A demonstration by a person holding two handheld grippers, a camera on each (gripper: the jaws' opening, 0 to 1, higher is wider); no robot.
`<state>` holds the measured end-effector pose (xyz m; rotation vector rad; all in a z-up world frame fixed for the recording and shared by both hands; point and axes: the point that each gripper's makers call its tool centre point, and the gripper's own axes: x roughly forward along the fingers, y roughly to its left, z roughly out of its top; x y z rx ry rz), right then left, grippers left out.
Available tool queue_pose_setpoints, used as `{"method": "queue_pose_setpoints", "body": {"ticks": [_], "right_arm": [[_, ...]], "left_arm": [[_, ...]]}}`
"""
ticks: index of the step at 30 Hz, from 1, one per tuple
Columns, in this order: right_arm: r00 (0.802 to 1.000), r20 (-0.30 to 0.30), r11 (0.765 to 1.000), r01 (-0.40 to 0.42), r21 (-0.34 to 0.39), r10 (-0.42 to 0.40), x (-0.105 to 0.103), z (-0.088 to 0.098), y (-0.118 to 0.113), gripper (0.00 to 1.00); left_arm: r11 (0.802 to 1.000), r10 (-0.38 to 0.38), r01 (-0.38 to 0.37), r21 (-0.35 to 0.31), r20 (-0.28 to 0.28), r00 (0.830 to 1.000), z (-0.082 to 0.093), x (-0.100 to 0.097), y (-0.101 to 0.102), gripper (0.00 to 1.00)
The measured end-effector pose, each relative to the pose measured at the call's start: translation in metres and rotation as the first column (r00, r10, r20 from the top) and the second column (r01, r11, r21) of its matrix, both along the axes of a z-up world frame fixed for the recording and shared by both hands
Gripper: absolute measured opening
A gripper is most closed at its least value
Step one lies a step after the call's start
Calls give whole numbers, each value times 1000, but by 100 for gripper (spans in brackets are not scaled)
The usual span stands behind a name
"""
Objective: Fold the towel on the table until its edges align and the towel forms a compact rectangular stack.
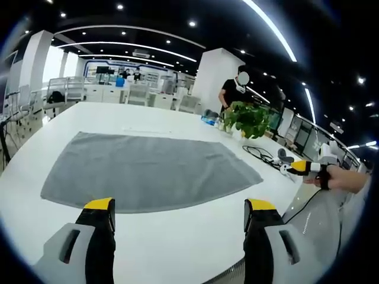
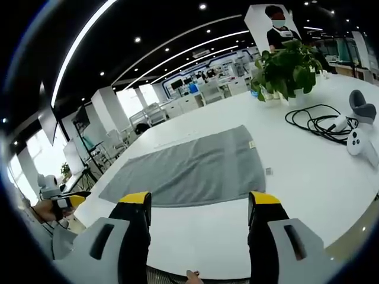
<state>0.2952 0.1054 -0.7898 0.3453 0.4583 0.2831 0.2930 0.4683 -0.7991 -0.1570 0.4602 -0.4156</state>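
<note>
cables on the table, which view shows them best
The right gripper view: the cables lie coiled in full beside the plant. The left gripper view shows them small and squashed near its edge.

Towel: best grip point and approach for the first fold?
Judgement: take the two near corners of the grey towel, one per gripper, from the table's near edge. It lies spread flat in a single layer, its long edge facing both open grippers, left gripper and right gripper. Come in low, jaws straddling the hem, since flat cloth offers nothing raised to pinch.
</note>
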Motion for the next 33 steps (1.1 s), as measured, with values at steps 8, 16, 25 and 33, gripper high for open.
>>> {"method": "queue_pose_setpoints", "body": {"ticks": [8,16,25,33], "right_arm": [[1000,-1,1000,2,-1,-2,0,-1,0,66],[1000,-7,1000,1,-20,-1,-1,-2,0,66],[1000,-4,1000,6,-15,-6,0,-2,-1,66],[1000,4,1000,13,-13,-13,1,0,-3,66]], "left_arm": [[1000,-2,2,-5,-4,1000,-2,-1,-1,92],[1000,-7,7,-9,-10,1000,-4,-2,-3,92],[1000,-19,19,-11,-13,1000,-5,-1,-6,92],[999,-41,41,-11,-18,999,-5,0,-13,92]]}}
